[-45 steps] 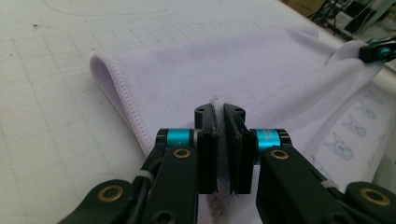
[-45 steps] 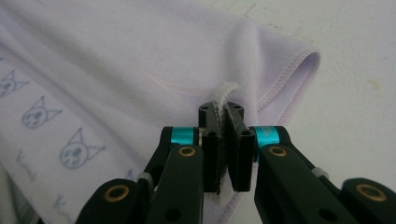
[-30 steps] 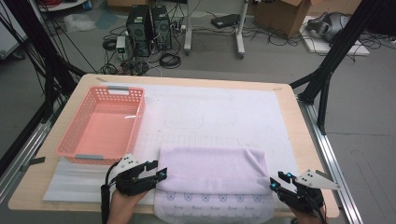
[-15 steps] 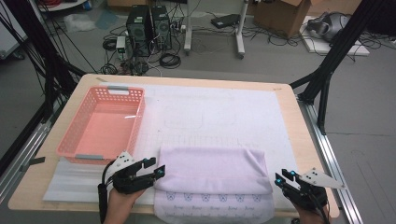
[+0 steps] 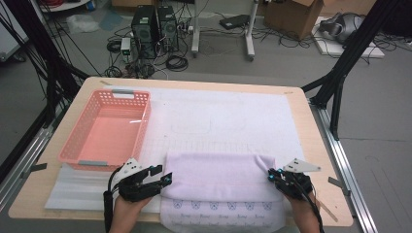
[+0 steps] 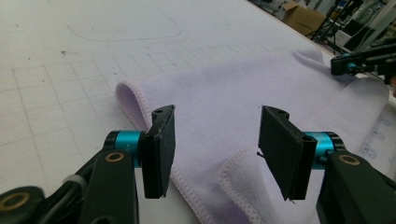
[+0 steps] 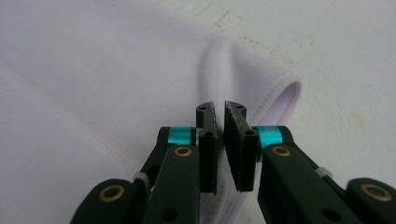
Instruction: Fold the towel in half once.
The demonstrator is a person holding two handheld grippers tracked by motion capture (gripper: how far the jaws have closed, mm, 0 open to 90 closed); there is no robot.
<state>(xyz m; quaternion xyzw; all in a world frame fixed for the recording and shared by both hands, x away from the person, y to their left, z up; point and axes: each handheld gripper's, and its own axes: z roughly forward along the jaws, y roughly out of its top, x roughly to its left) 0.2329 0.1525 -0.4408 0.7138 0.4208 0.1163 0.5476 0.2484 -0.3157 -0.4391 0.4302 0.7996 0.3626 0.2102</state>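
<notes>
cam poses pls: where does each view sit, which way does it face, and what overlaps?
High view: above the near table edge, looking forward and down; both hands, left gripper, right gripper.
Left gripper view: on the left gripper, looking across the lilac towel; fingers apart.
Right gripper view: on the right gripper, facing the towel's folded corner; fingers nearly together.
Shared: the towel, in all three.

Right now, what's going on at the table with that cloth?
A person is folding a lilac towel on the white mat, a gripper in each hand. The right gripper has just been closing, and its jaws now stand nearly together on a raised pinch of the towel's folded right corner. The left gripper is open over the left edge, a fold of towel between its jaws but not gripped. The pink basket sits apart at the left.
</notes>
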